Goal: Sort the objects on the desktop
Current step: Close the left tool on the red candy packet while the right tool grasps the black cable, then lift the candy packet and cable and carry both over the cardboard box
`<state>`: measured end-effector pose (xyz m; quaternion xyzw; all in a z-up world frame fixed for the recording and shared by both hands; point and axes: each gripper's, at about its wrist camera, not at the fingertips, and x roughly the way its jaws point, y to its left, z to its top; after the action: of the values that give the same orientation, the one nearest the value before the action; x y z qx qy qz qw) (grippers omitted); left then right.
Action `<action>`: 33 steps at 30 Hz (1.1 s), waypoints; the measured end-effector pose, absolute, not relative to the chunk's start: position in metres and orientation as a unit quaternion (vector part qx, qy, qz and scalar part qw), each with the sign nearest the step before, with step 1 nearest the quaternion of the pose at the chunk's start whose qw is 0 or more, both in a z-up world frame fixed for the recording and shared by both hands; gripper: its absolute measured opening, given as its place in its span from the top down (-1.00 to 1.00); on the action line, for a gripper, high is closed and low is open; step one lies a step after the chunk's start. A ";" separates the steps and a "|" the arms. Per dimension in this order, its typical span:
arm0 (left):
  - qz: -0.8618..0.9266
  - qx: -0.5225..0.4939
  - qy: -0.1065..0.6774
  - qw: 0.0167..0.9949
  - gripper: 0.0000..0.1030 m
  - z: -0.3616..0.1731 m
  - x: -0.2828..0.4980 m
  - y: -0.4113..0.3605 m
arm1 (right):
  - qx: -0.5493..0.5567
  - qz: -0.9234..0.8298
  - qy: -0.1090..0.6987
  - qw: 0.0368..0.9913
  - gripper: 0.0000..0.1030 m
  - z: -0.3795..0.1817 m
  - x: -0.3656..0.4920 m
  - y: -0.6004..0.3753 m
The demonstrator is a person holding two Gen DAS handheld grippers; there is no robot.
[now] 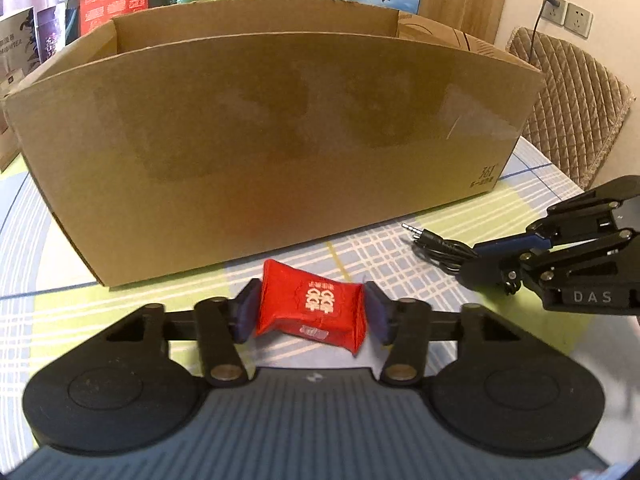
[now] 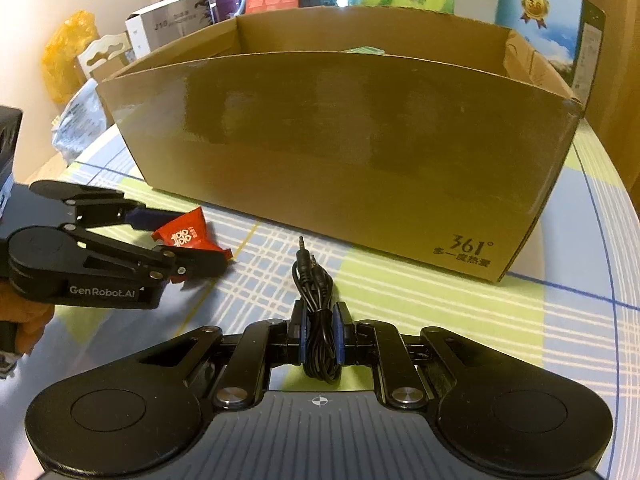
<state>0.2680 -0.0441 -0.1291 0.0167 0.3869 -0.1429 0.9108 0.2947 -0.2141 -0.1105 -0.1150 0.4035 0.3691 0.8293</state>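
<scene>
Left tongs (image 1: pixel 311 312) clench a red packet (image 1: pixel 312 309); right tongs (image 2: pixel 319 334) pinch a coiled cable (image 2: pixel 316 312). Both sit gripped before the box (image 1: pixel 260 128) ahead, probably for dropping in.

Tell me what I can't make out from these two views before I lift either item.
- Box floor and contents: near wall blocks both views; only a green edge peeks over in the right wrist view.
- Cable lower coil: hidden behind the right gripper.
- Red packet underside: faces the tablecloth.
- Left gripper handle: cut off by the frame edge.
</scene>
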 end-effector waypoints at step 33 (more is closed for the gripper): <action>-0.123 -0.002 0.374 0.919 0.33 -0.068 0.192 -0.060 | 0.003 0.311 0.402 0.861 0.82 -0.062 0.234 -0.261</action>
<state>0.1918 -0.0601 -0.0683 -0.0018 0.3743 -0.1231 0.9191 0.2345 -0.2610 -0.0620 0.0027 0.4018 0.3114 0.8611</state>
